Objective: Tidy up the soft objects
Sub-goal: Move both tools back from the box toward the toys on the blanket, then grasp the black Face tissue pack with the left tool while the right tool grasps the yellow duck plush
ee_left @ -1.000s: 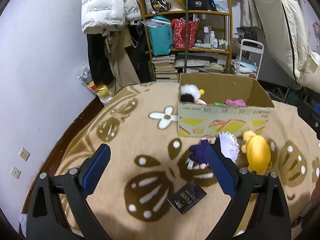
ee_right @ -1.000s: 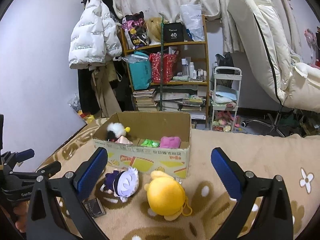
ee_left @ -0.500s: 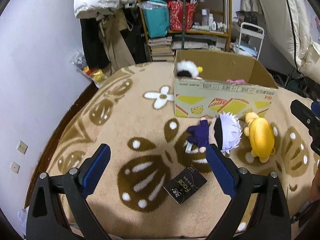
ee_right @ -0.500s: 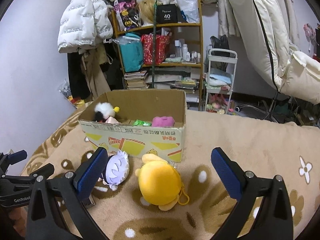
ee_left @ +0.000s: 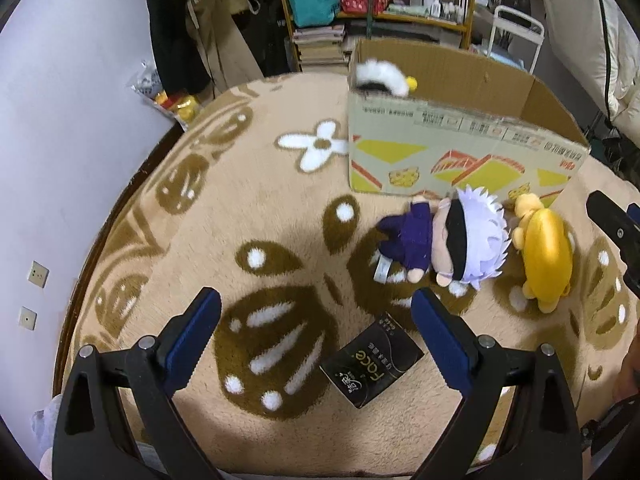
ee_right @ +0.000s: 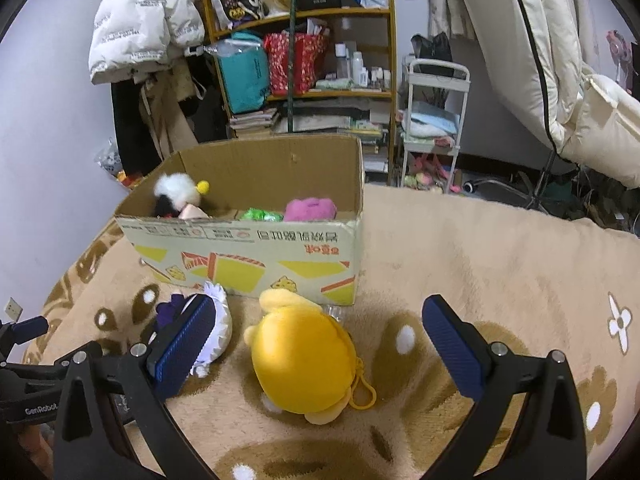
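Note:
A white-haired doll in purple (ee_left: 452, 242) (ee_right: 216, 322) lies on the tan blanket in front of a cardboard box (ee_left: 460, 156) (ee_right: 256, 256). Beside it on the right rests a yellow plush (ee_left: 546, 254) (ee_right: 302, 362). Inside the box sit a black-and-white plush (ee_right: 176, 192) (ee_left: 382, 76), a green item (ee_right: 260, 214) and a pink plush (ee_right: 310, 209). My left gripper (ee_left: 316, 332) hangs open above the blanket, short of the doll. Open too, my right gripper (ee_right: 320, 344) hovers with the yellow plush between its fingers, apart from both.
A black packet (ee_left: 372, 364) lies on the blanket below the doll. Behind the box stand a cluttered wooden shelf (ee_right: 304, 56), hanging coats (ee_right: 136, 28) and a white cart (ee_right: 434, 112). The blanket's left edge (ee_left: 120, 216) meets a purple wall.
Both grippers have tilted down and moved closer to the toys. The doll and yellow plush now look larger and nearer; nothing was grasped.

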